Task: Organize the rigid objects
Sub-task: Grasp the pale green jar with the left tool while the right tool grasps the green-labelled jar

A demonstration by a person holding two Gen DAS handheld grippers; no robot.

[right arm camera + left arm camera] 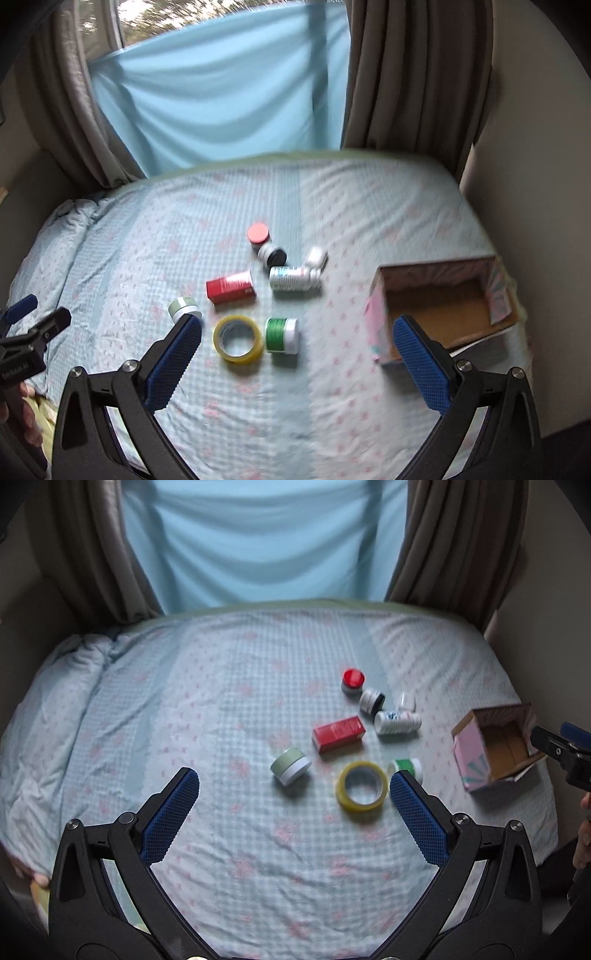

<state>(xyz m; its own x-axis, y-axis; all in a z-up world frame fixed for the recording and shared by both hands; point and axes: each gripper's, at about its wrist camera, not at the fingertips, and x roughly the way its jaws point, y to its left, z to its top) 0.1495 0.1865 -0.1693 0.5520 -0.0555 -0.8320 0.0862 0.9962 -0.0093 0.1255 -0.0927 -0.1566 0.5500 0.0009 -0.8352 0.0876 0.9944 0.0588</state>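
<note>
Several small items lie in a cluster on the bed: a yellow tape roll, a red box, a pale green jar, a green-banded jar, a white bottle, a black-capped jar and a red-lidded jar. An open pink cardboard box stands at the right. My left gripper is open above the near bed, holding nothing. My right gripper is open too, empty.
The bed has a light checked sheet, with a bunched quilt at the left. Brown curtains and a blue cloth hang behind. A wall runs along the right side. A small white bottle lies behind the cluster.
</note>
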